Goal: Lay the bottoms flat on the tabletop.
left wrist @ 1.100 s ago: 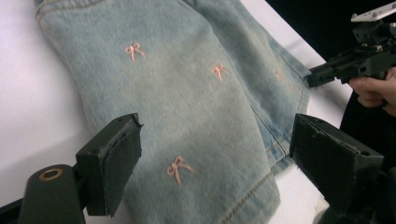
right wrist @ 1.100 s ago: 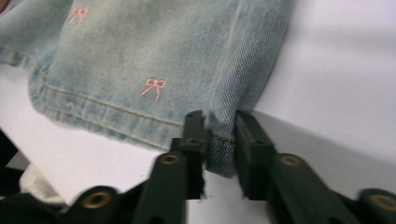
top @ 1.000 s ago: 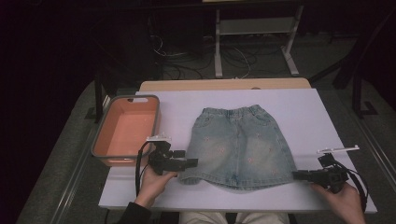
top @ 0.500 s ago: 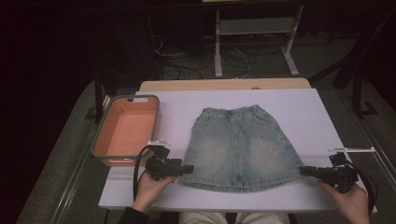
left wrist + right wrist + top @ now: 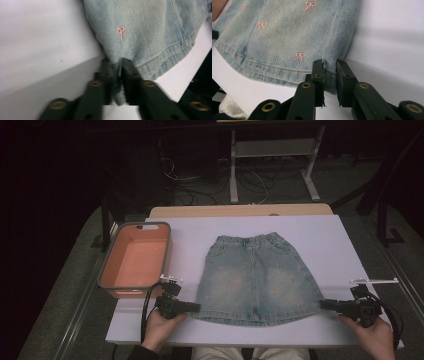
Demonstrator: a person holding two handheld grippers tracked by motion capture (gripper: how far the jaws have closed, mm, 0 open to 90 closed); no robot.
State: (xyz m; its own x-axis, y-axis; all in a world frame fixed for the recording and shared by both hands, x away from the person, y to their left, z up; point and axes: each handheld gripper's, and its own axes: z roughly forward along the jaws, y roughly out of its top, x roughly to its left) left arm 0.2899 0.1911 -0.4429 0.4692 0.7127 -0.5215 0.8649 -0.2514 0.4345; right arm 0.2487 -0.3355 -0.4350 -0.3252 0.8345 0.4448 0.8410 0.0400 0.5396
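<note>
At far left we see an orange bin on the white counter. Our left hand-held gripper pinches the denim skirt at its near left hem corner. The skirt lies flat mid-counter. Our right hand-held gripper straddles the right hem corner, jaws slightly parted.

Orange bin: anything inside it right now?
The bin looks empty: its bare orange floor shows in the high view. The near wall hides a strip of the floor along that side.
</note>
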